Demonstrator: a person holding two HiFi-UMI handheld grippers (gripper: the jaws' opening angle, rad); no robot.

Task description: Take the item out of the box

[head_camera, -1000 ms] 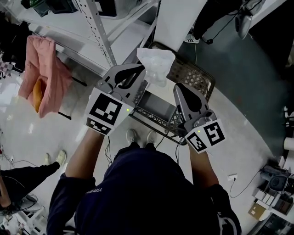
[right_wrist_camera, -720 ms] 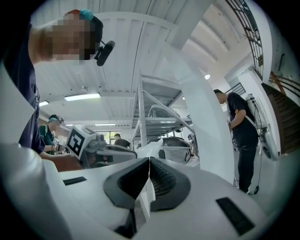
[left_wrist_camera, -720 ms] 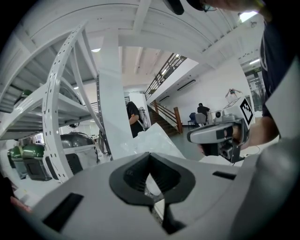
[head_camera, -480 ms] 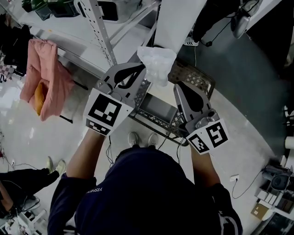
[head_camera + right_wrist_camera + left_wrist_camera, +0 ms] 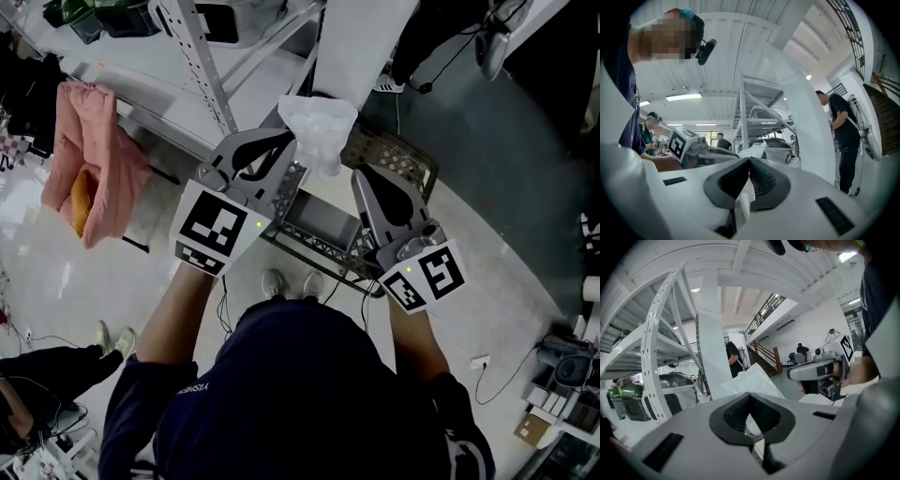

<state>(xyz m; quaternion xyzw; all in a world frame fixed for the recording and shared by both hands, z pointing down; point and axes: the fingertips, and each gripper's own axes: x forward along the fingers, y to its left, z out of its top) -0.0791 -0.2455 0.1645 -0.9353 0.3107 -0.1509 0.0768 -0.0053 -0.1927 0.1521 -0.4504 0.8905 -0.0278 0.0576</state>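
A crumpled clear plastic bag (image 5: 320, 131) hangs in the air over a brown lattice crate (image 5: 398, 157). My left gripper (image 5: 292, 142) is shut on the bag's edge; in the left gripper view the film (image 5: 757, 379) rises just past the closed pads. My right gripper (image 5: 359, 178) sits beside it, a little lower right of the bag, with its jaws shut and nothing clearly between them (image 5: 750, 162). A grey box (image 5: 323, 220) lies inside the crate under both grippers. Each gripper shows in the other's view: the right one (image 5: 820, 372), the left one (image 5: 701, 151).
A white metal shelf rack (image 5: 202, 66) stands at the upper left, with a pink garment (image 5: 89, 155) hanging beside it. A white pillar (image 5: 361, 42) rises behind the crate. A person (image 5: 844, 136) stands past it. Cables run over the floor (image 5: 487, 281).
The right gripper has risen a little. The left gripper has stayed put with the bag still in it.
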